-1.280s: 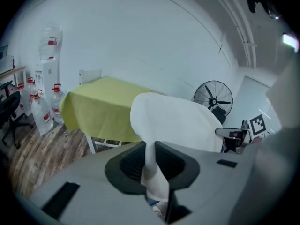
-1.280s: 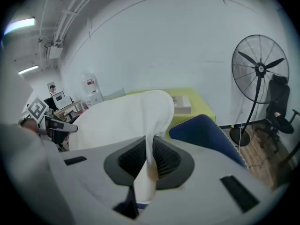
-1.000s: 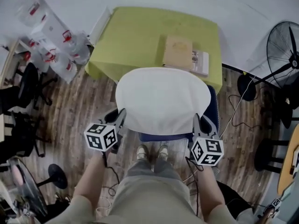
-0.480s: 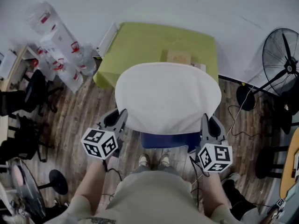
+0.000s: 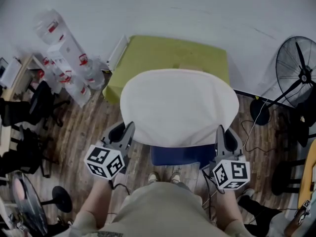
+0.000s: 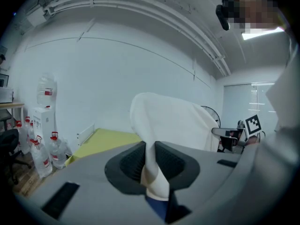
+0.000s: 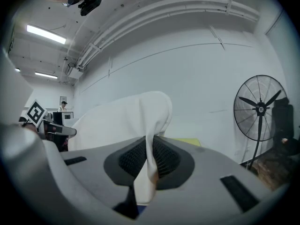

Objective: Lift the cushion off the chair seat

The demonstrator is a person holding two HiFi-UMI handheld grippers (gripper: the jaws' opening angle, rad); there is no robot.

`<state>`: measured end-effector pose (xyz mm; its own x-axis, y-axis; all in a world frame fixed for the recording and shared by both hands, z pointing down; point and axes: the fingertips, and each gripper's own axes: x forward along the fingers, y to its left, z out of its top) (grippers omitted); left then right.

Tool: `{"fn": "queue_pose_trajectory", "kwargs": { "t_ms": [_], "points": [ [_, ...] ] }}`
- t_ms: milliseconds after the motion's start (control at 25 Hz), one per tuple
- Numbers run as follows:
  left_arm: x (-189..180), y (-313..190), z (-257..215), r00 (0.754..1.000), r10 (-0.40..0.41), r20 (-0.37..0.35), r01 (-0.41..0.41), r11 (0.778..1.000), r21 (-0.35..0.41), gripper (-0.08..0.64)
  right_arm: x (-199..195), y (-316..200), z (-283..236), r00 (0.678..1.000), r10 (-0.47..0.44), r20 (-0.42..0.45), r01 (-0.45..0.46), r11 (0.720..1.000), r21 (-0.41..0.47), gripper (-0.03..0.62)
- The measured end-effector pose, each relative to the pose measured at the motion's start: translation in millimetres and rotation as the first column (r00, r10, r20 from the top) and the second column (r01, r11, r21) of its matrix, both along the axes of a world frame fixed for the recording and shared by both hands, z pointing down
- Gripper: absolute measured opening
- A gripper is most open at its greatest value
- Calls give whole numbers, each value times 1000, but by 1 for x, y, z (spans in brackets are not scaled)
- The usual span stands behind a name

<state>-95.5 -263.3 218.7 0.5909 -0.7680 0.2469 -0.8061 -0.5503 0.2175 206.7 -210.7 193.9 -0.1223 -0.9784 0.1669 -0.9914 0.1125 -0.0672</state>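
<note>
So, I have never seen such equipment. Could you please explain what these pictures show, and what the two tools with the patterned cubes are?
There is no robot here. A person holds a hand tool in each hand: the left gripper and the right gripper. The patterned cubes are parts of them. The head view comes from a camera on the person's head, looking down. The two gripper views come from a camera on each gripper, looking along its fingers. Both grippers are shut on the white cushion, one at each side, and hold it over the blue chair seat. Behind stands a table with a yellow-green cover; a floor fan is at the right, water bottles at the left.
</note>
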Motion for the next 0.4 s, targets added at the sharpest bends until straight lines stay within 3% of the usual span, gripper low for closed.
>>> {"fn": "queue_pose_trajectory", "kwargs": {
  "t_ms": [400],
  "points": [
    [-10, 6, -25, 1000, 1, 13, -2, 999, 43, 77, -7, 0, -15, 999, 3, 45, -3, 1000, 15, 54]
  ]
}}
